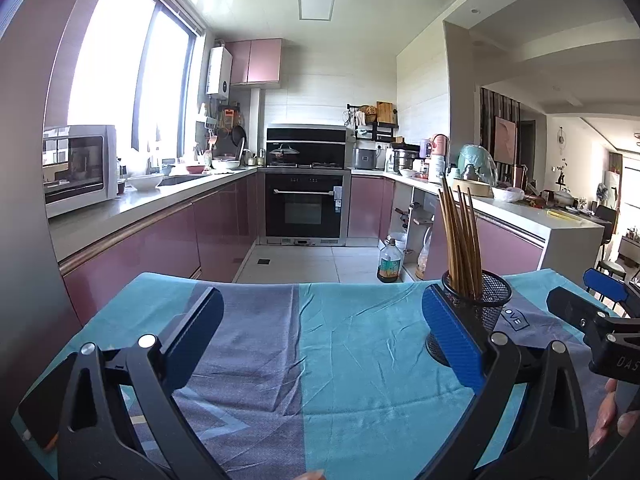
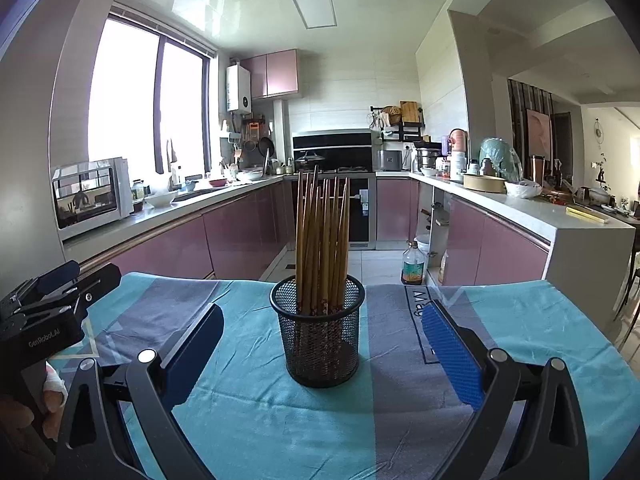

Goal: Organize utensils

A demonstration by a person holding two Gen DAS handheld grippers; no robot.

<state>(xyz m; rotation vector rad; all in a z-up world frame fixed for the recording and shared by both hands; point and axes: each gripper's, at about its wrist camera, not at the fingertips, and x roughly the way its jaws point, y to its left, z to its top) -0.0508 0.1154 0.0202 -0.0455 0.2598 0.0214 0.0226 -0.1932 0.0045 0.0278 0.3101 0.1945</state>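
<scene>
A black wire-mesh cup (image 2: 320, 332) full of upright brown wooden chopsticks (image 2: 322, 240) stands on the surface's blue-and-grey striped cloth (image 2: 256, 408). The right claw (image 2: 322, 344) gapes wide, empty, just before the cup. The left claw (image 1: 320, 336) is spread too, holding nothing.
</scene>
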